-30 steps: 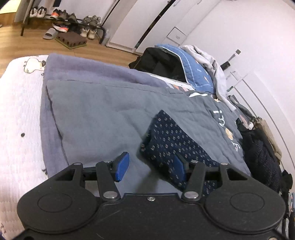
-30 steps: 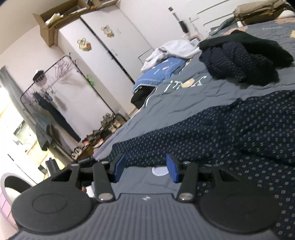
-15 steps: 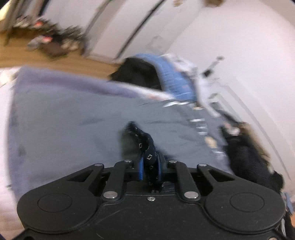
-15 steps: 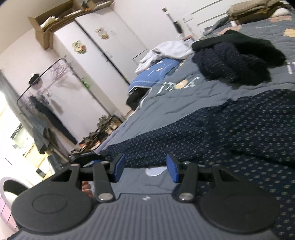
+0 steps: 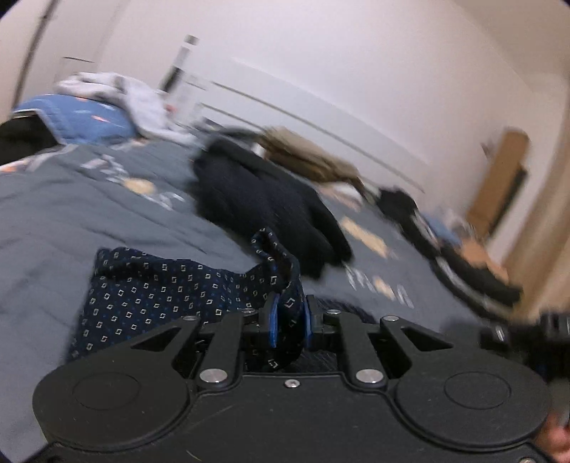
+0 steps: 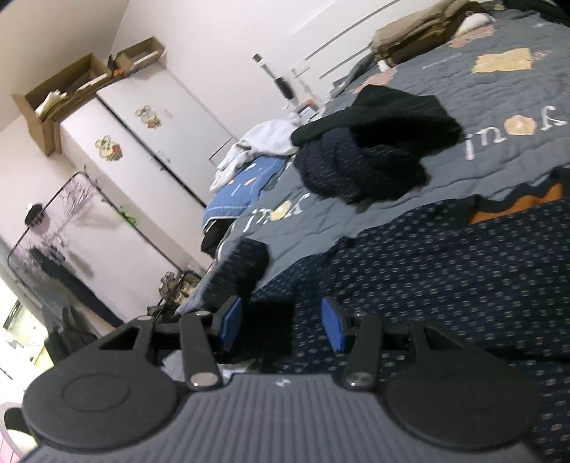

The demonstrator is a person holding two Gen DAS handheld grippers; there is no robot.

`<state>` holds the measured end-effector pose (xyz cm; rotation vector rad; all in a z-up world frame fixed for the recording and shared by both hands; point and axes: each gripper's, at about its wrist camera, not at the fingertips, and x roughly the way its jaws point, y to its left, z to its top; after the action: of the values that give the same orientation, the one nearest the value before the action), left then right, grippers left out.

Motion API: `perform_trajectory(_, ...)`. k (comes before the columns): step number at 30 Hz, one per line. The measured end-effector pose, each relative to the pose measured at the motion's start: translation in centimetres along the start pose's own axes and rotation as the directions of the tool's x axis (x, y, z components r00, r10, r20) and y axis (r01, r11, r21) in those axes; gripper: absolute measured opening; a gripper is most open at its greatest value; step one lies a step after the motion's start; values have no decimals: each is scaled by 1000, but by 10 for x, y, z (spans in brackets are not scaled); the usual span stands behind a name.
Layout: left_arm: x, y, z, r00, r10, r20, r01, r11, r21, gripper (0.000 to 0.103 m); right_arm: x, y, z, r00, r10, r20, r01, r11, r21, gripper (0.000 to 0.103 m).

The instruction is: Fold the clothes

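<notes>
Only the left wrist view shows the left tool pinching a raised fold of the patterned navy garment. The right tool hovers half-wide, angled down over the same garment on the bed, gripping nothing.

Bed under grey quilt. Navy patterned garment spread at the tongs; dark clothes heap beyond; tan folded pile farthest.

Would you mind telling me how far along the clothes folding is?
Done: nothing looks folded yet. In hand: the left gripper is shut on an edge of the navy square-patterned garment; the right gripper is open above it. Left: the dark crumpled clothes heap.
</notes>
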<state>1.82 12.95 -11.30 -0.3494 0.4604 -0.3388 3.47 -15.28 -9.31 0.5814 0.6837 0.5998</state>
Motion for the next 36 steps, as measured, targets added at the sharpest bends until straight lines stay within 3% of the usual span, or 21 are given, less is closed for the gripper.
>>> perform_trajectory(3, 16, -26, -16, 998, -6, -58, 11, 995, 98, 14, 2, -19, -1, 1000, 4, -14, -3, 999, 52, 49)
perform_trajectory(8, 20, -37, -38, 994, 2, -106, 16, 986, 168, 14, 20, -43, -11, 997, 43, -56, -34, 987, 159, 49)
perform_trajectory(14, 30, -48, -48, 982, 36, -185, 20, 956, 292, 17, 43, -51, -18, 994, 81, -76, -63, 974, 216, 49)
perform_trajectory(15, 28, -47, -48, 980, 35, -197, 26, 954, 298, 20, 47, -51, -19, 994, 76, -77, -58, 975, 214, 49)
perform_trajectory(17, 24, -44, -47, 975, 33, -218, 37, 951, 307, 45, 53, -53, -20, 994, 68, -86, -48, 975, 218, 49)
perform_trajectory(19, 17, -40, -45, 976, 34, -216, 38, 947, 320, 55, 59, -57, -23, 994, 56, -93, -34, 974, 222, 49)
perform_trajectory(30, -17, 3, -25, 987, 74, -140, -43, 975, 216, 56, 79, -53, -35, 983, 32, -181, 8, 976, 217, 49)
perform_trajectory(36, -24, 13, -20, 988, 81, -130, -53, 977, 207, 56, 64, -59, -23, 976, -6, -219, 57, 972, 228, 49)
